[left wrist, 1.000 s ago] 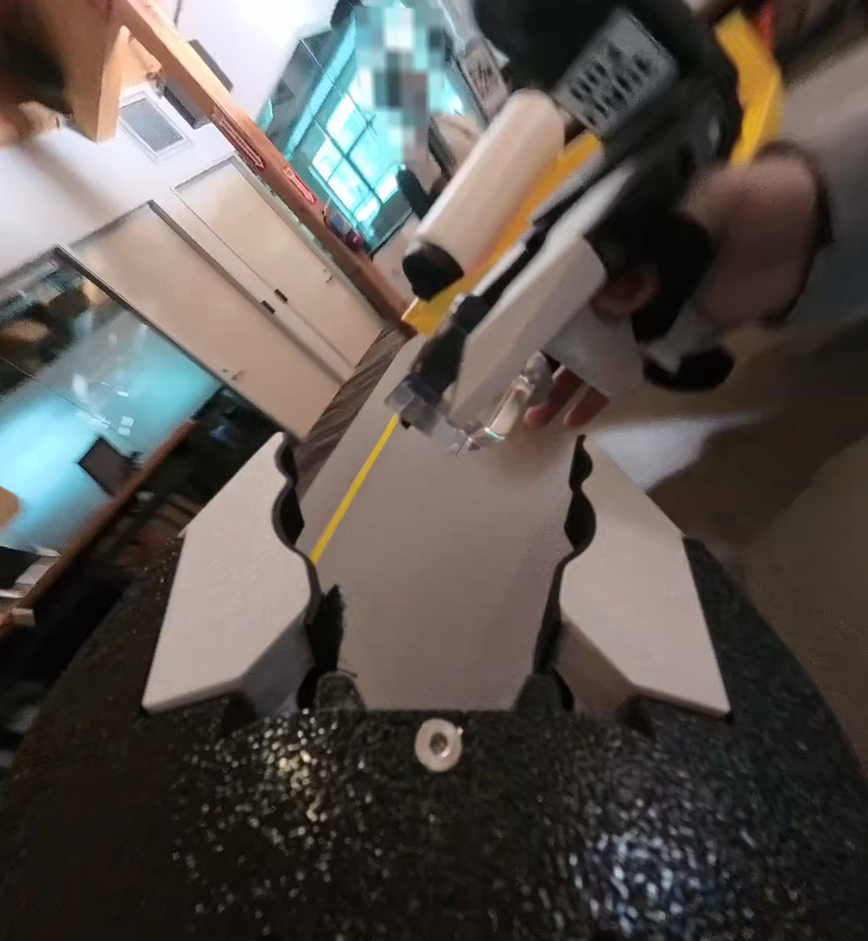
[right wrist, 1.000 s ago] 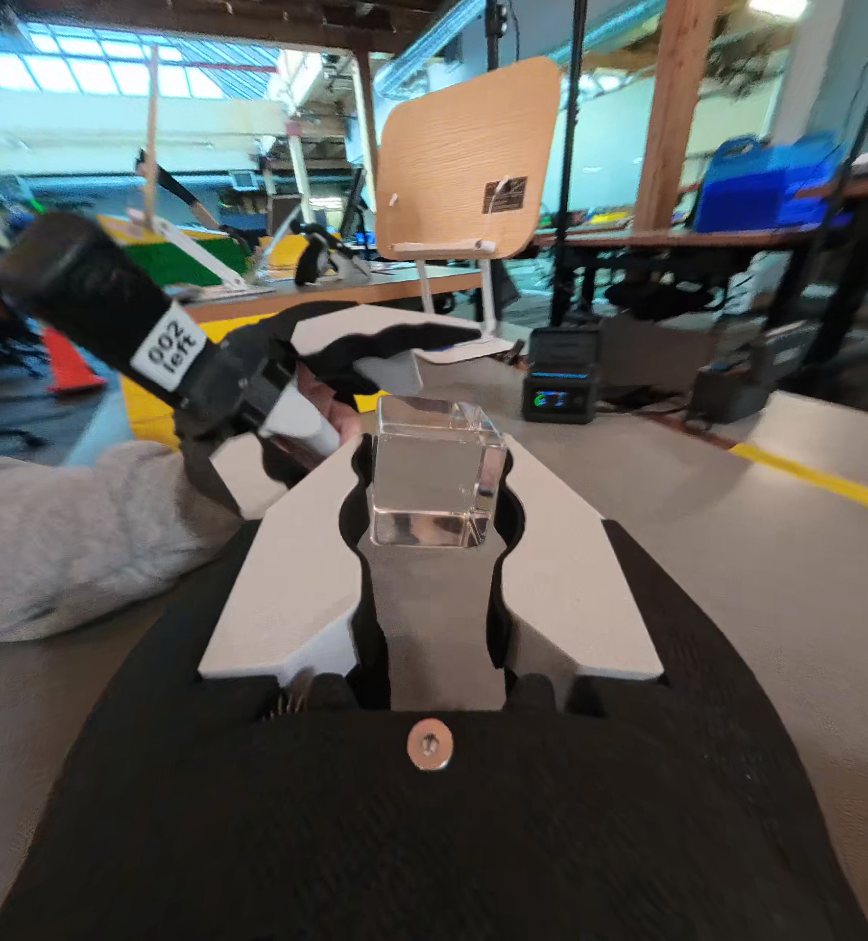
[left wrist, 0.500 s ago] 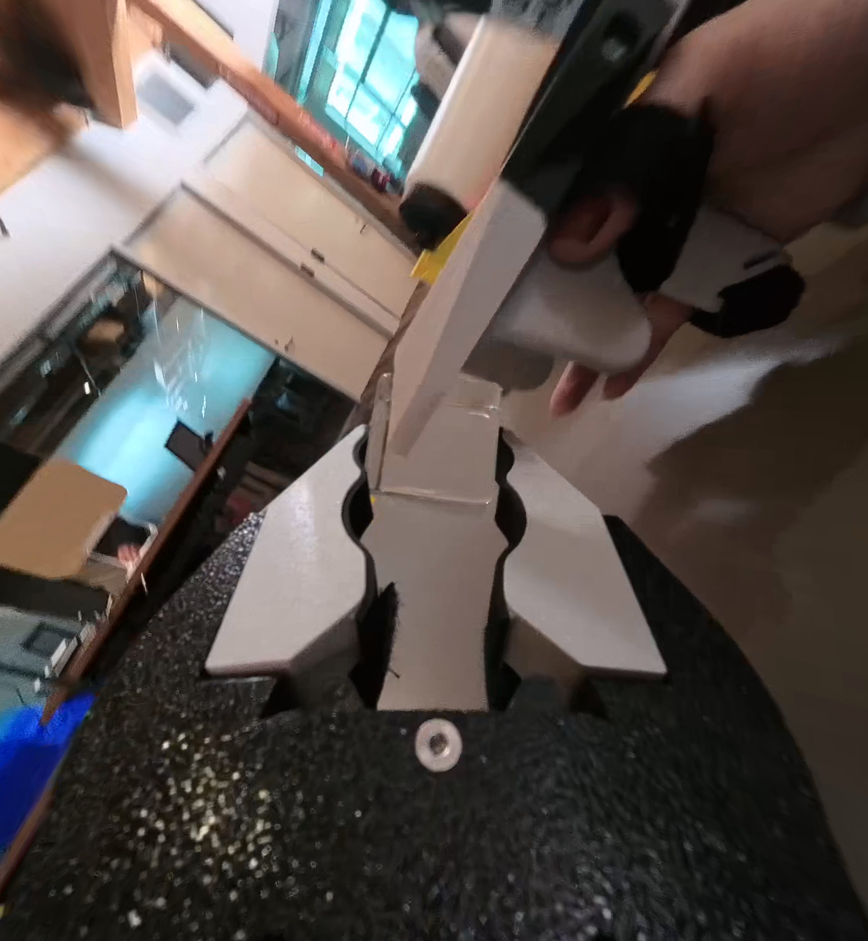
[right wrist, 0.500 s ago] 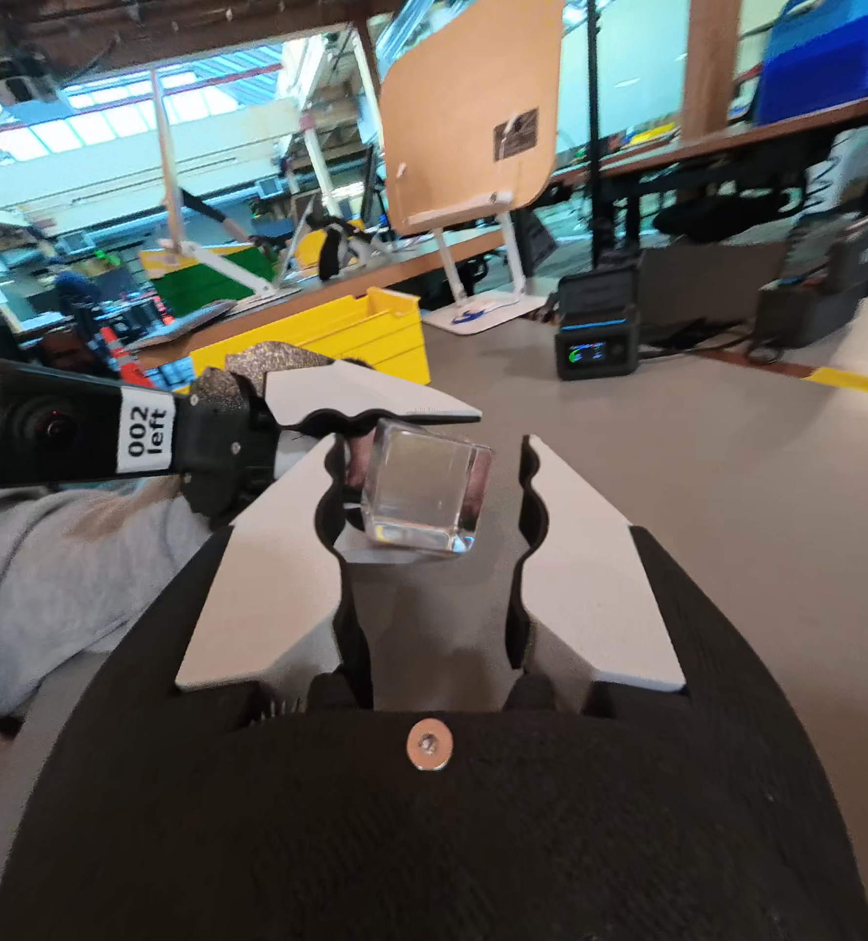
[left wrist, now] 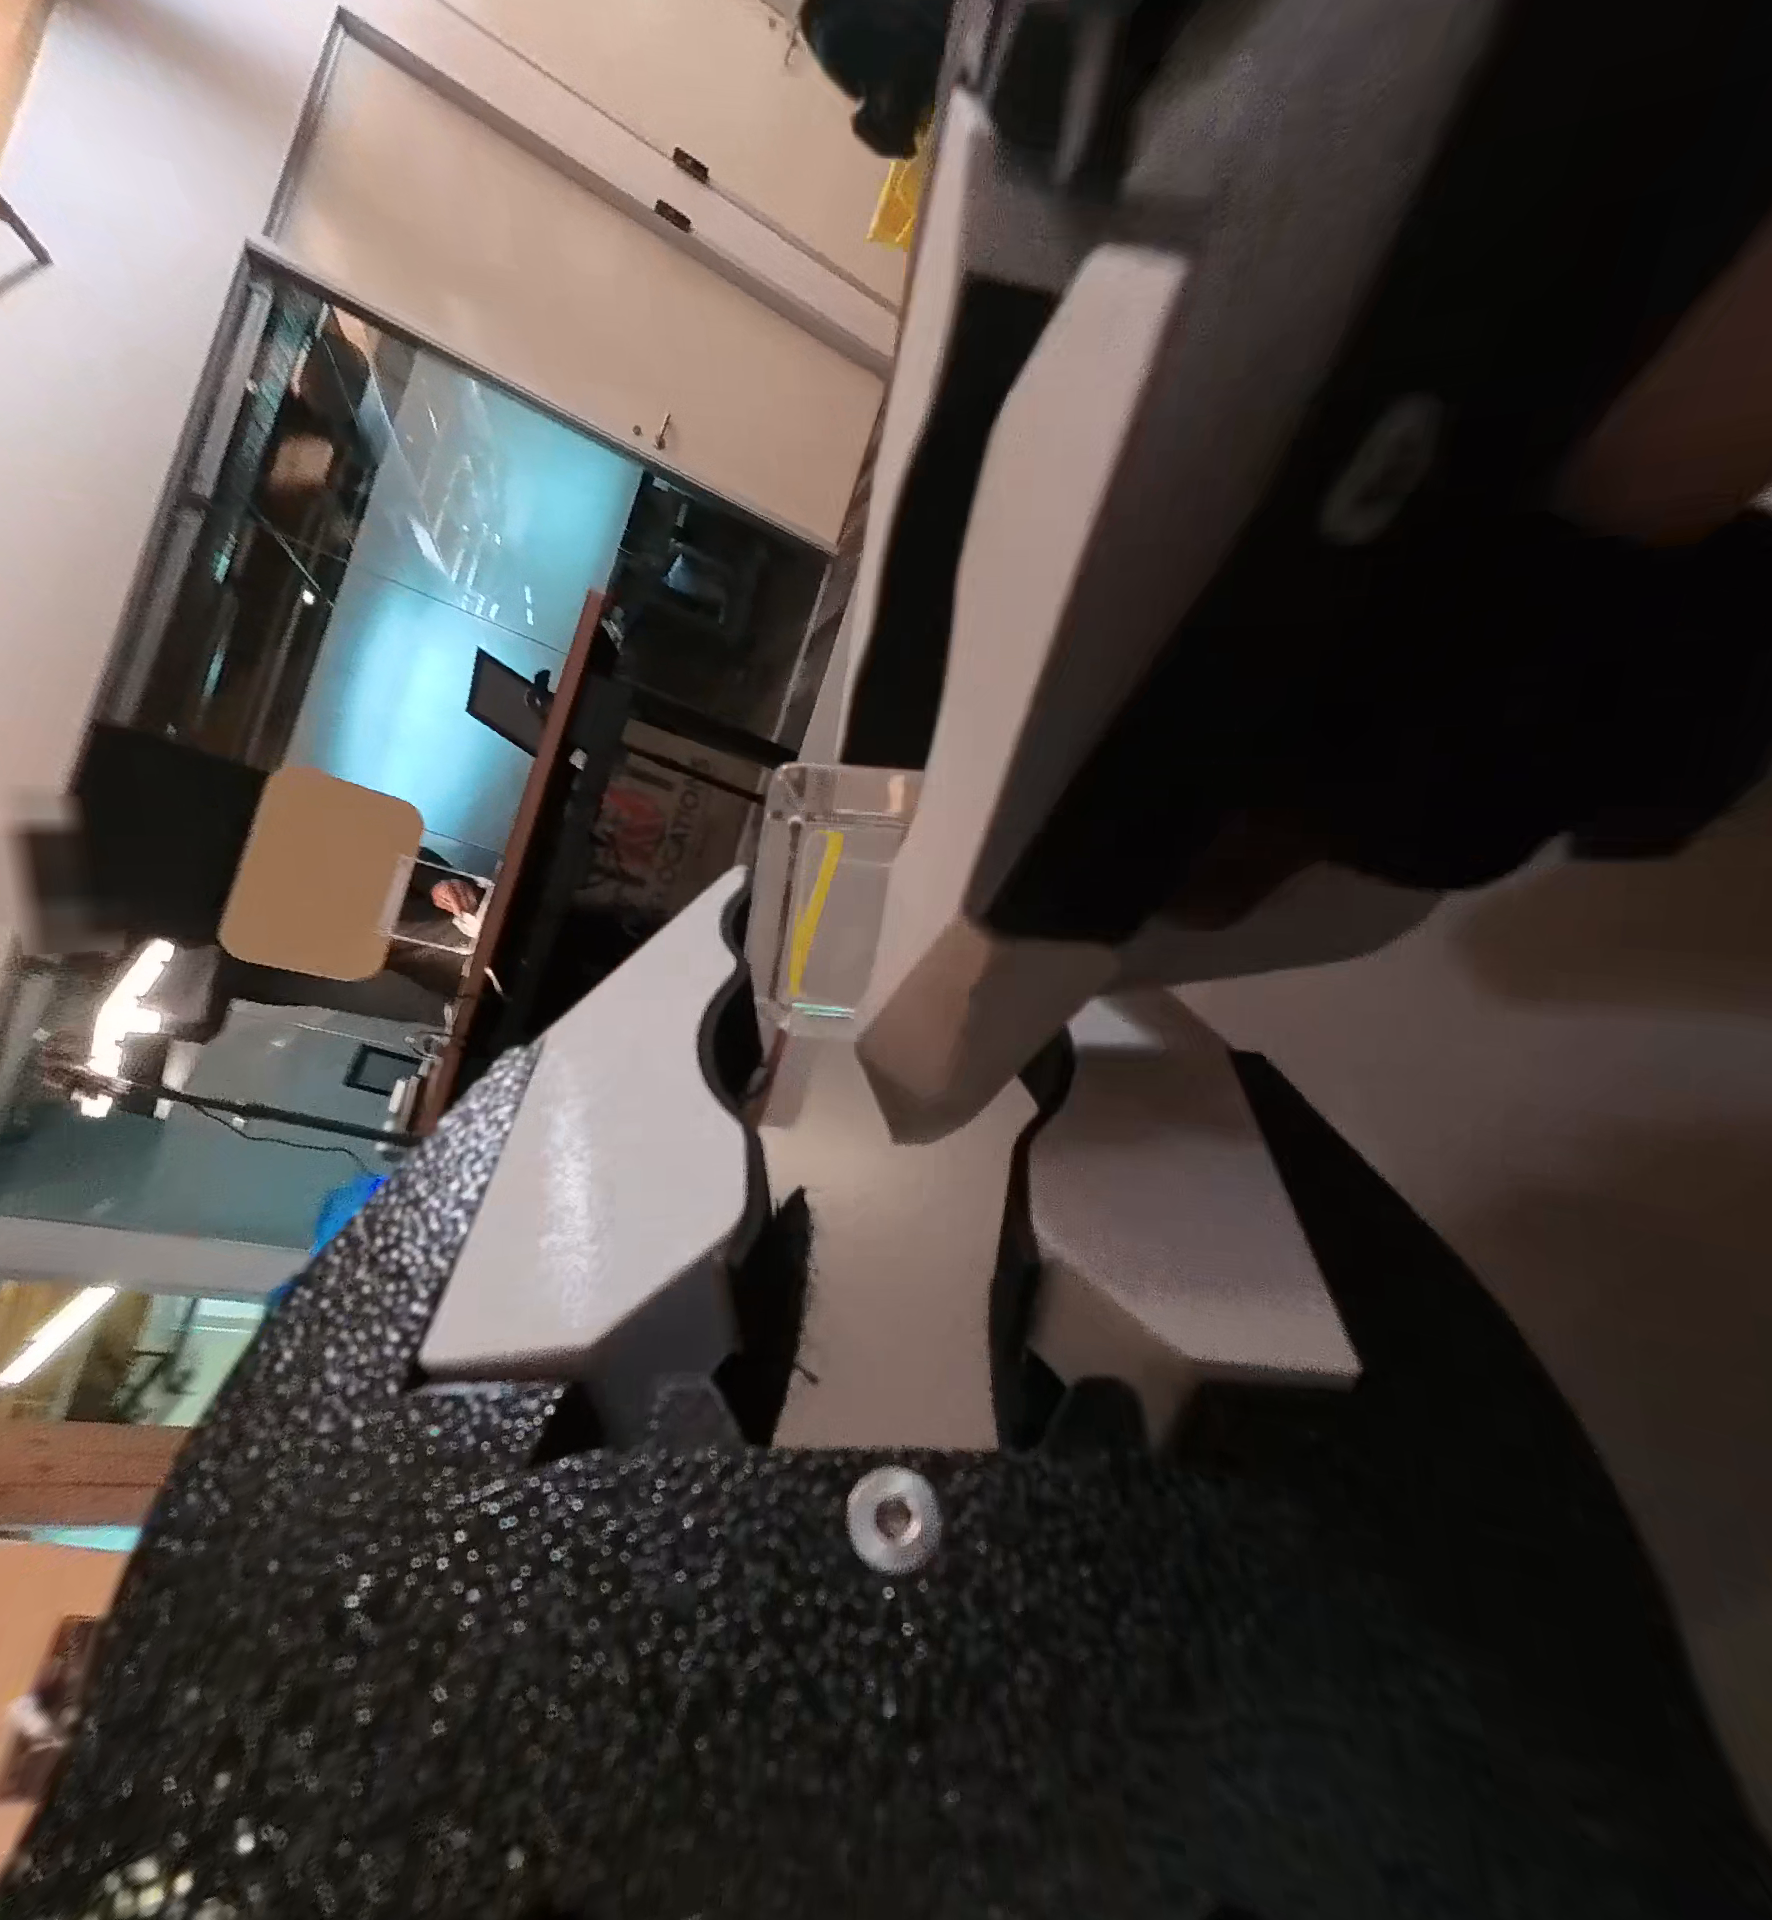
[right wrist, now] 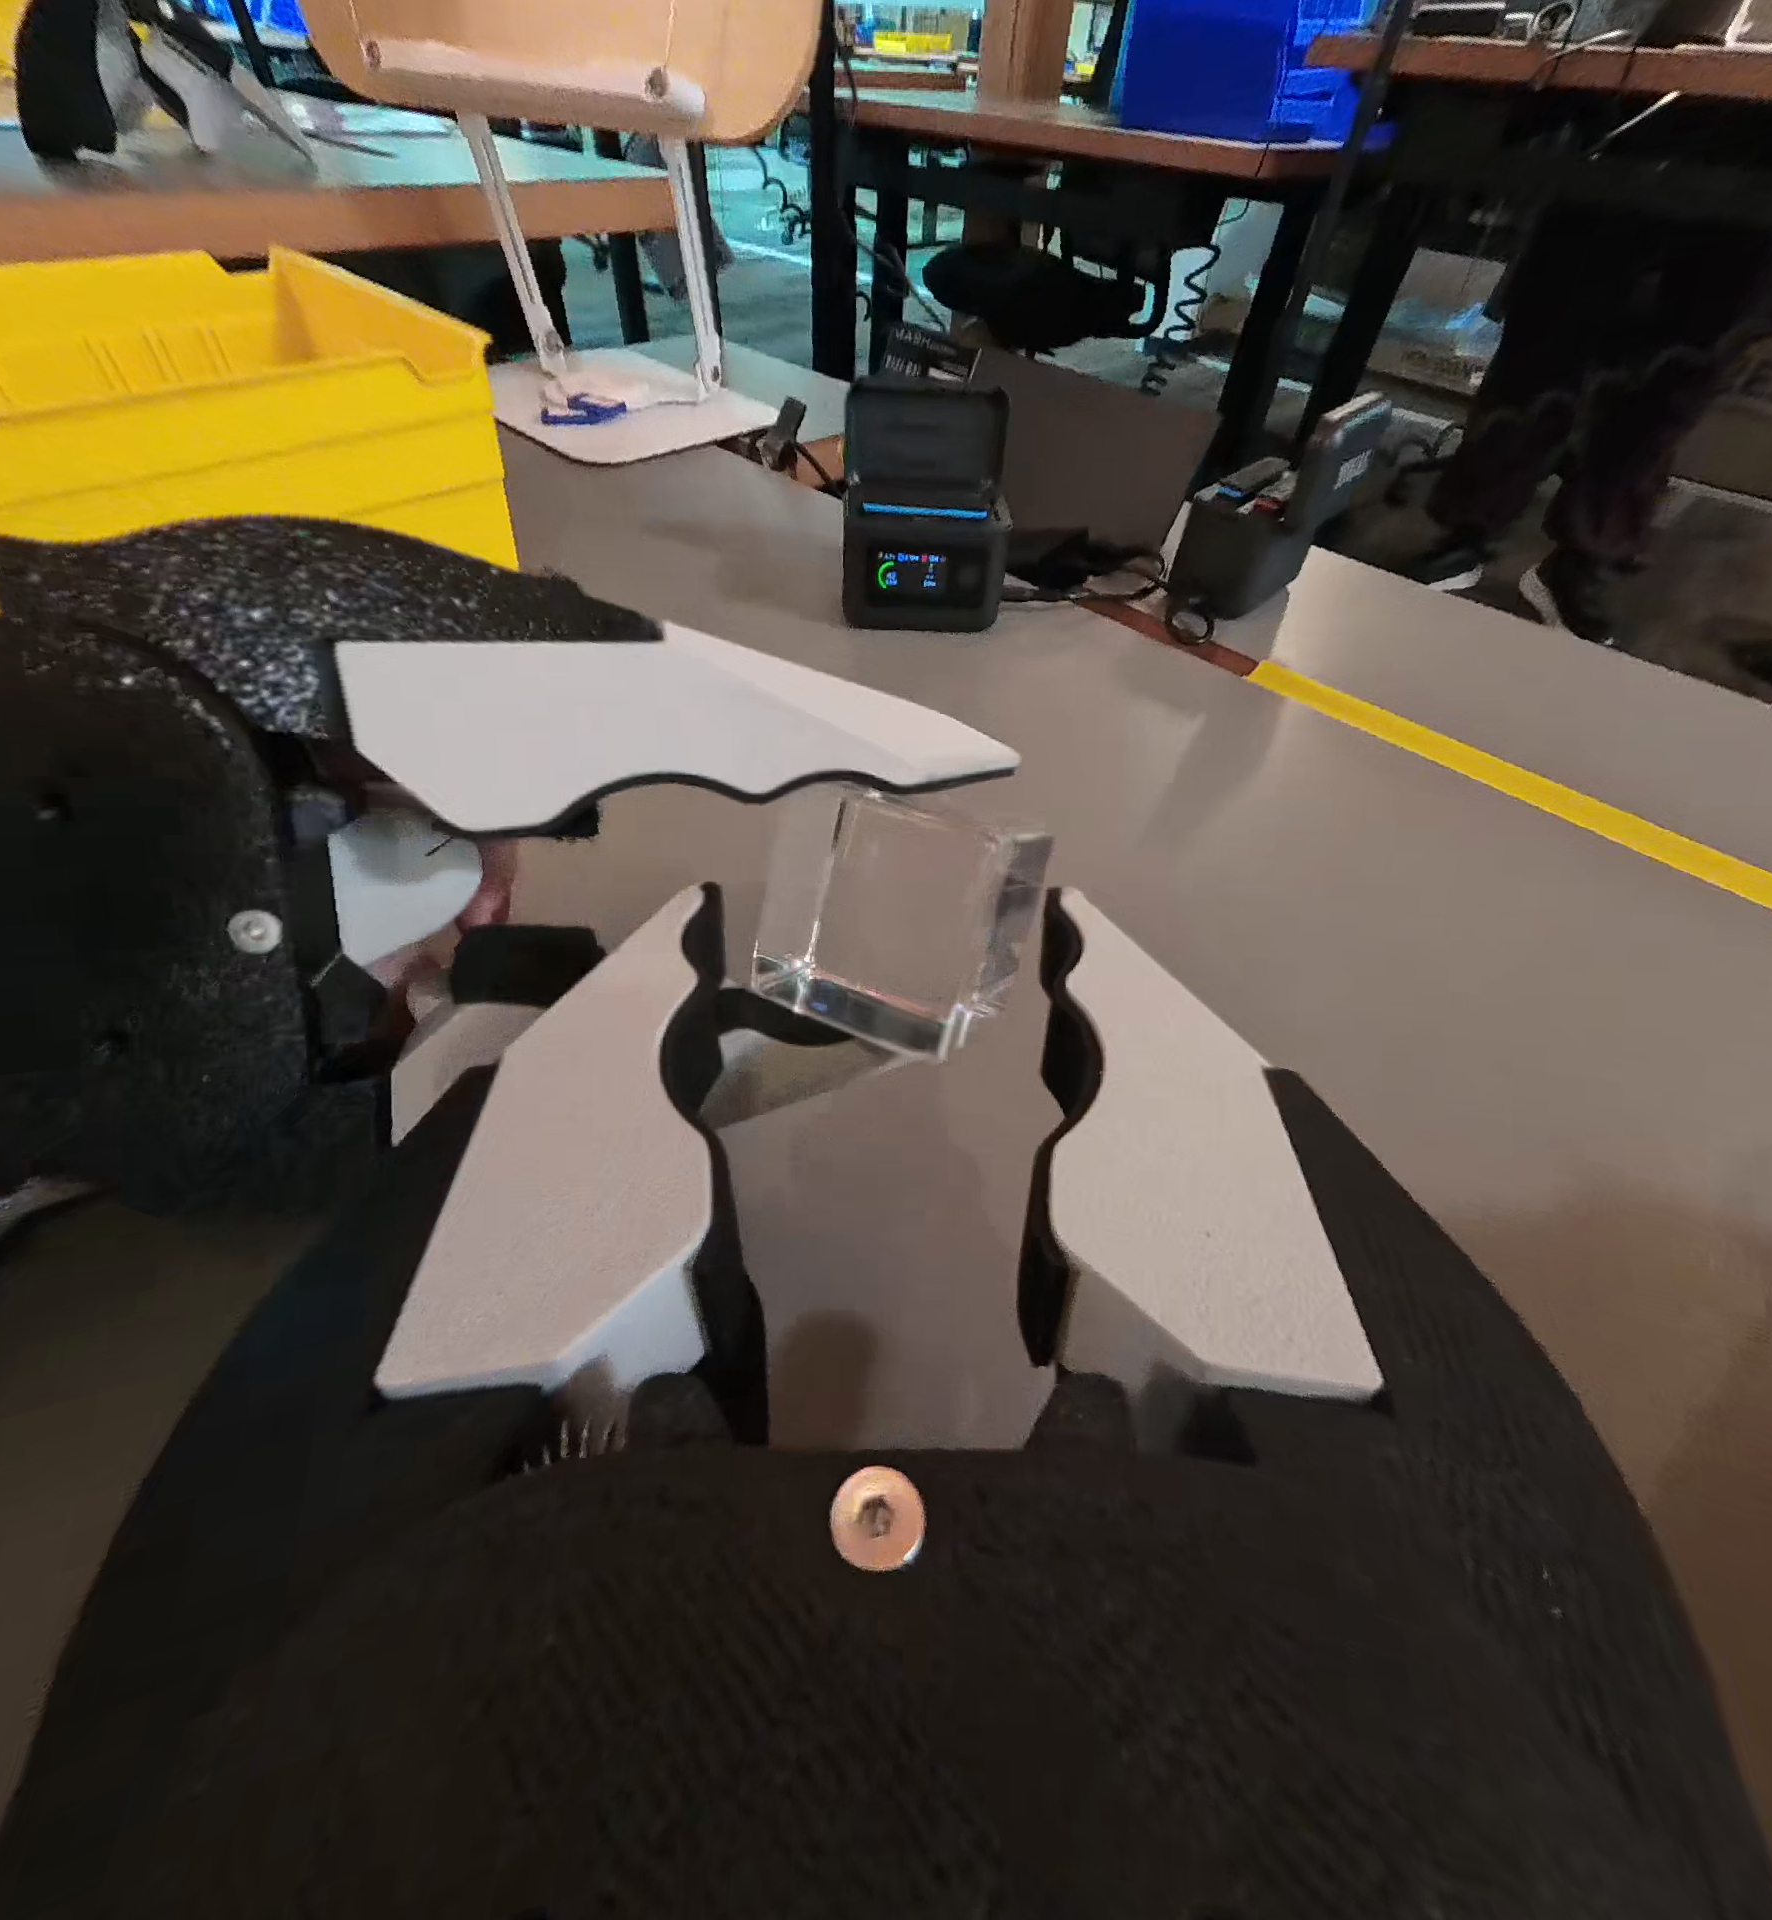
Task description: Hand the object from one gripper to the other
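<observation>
A clear cube (right wrist: pixel 892 925) hangs tilted above the grey table (right wrist: pixel 1433 1091). My left gripper (right wrist: pixel 955 914) comes in from the left and is shut on the cube, one white finger (right wrist: pixel 653 727) above it and the other below. My right gripper (right wrist: pixel 880 914) is open, with its fingertips on either side of the cube and a gap on the right. In the left wrist view the cube (left wrist: pixel 830 914) sits at my left gripper's (left wrist: pixel 913 987) left fingertip. A finger (left wrist: pixel 1027 727) of the right gripper crosses in front and hides the other tip.
A yellow bin (right wrist: pixel 186 416) stands at the back left. A black device with a small screen (right wrist: pixel 918 540) and a second dark unit (right wrist: pixel 1266 530) with cables sit at the table's back. A yellow tape line (right wrist: pixel 1588 821) runs across the right side. Both grippers' tips are close together, under 4 cm apart.
One second ago my right gripper was shut on the cube and my left was open. The left then shut on the cube and the right opened. The two grippers now sit closer together.
</observation>
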A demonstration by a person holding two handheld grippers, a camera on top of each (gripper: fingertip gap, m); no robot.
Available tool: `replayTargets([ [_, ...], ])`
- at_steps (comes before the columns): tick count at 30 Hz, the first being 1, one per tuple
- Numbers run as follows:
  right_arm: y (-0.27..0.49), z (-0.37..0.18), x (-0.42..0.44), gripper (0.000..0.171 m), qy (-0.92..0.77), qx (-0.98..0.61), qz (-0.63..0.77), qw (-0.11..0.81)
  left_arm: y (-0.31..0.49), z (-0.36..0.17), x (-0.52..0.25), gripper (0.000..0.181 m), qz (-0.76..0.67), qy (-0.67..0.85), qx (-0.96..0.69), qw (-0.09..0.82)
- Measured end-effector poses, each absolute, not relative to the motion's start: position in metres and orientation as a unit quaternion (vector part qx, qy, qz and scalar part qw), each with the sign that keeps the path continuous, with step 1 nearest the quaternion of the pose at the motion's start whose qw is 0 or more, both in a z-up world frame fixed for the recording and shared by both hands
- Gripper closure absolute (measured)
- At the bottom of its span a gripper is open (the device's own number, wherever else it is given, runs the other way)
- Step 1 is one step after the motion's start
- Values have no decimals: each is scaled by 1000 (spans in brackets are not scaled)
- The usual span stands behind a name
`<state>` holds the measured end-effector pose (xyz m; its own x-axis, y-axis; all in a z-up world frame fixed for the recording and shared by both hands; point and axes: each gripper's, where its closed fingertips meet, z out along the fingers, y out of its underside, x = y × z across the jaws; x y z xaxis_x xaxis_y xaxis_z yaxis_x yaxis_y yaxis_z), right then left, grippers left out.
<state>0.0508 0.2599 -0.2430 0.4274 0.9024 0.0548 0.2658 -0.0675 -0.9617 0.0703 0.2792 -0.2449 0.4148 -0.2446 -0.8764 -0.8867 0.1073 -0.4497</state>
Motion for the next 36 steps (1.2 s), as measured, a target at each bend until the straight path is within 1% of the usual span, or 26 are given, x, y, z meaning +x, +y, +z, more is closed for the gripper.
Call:
replayTargets([
  [1,261,-244,52,115,-440,-665,297,525,279,-245,72,137,286,471,-601,579],
  [2,262,-244,52,118,-442,-663,292,528,279,-244,72,137,295,473,-595,579],
  [4,261,-243,53,119,-446,-660,294,529,278,-242,73,137,296,474,-585,588],
  [7,262,-236,54,120,-449,-642,283,554,275,-234,75,136,255,460,-580,622],
  [8,264,-234,55,121,-449,-636,271,566,274,-230,74,131,234,447,-582,638],
  [9,267,-231,58,121,-447,-629,262,579,275,-226,71,118,219,426,-587,653],
  [11,273,-225,64,122,-440,-620,245,602,278,-220,61,102,186,382,-602,676],
  [13,278,-214,71,123,-433,-602,221,633,281,-214,51,92,142,342,-608,702],
  [14,279,-207,74,124,-431,-591,211,649,282,-212,44,91,121,321,-612,712],
  [18,273,-166,95,125,-419,-542,161,710,287,-212,21,94,55,255,-628,733],
  [22,265,-119,150,126,-370,-527,94,759,291,-210,2,96,19,203,-638,742],
  [24,269,-112,189,126,-347,-552,54,756,293,-211,-3,97,6,187,-642,744],
  [26,282,-121,232,126,-326,-603,16,728,294,-211,-5,98,0,180,-643,744],
  [28,298,-145,268,126,-310,-667,6,678,295,-211,-4,99,-1,180,-645,743],
  [31,314,-189,300,126,-295,-744,25,599,295,-213,-2,99,-1,185,-646,740],
  [34,324,-218,314,128,-285,-774,22,565,296,-215,-1,100,-3,188,-650,736],
  [35,327,-221,315,131,-283,-773,21,568,296,-216,-1,100,-5,187,-652,735],
  [36,329,-216,316,152,-281,-760,19,586,296,-216,-1,100,-7,186,-654,734],
])
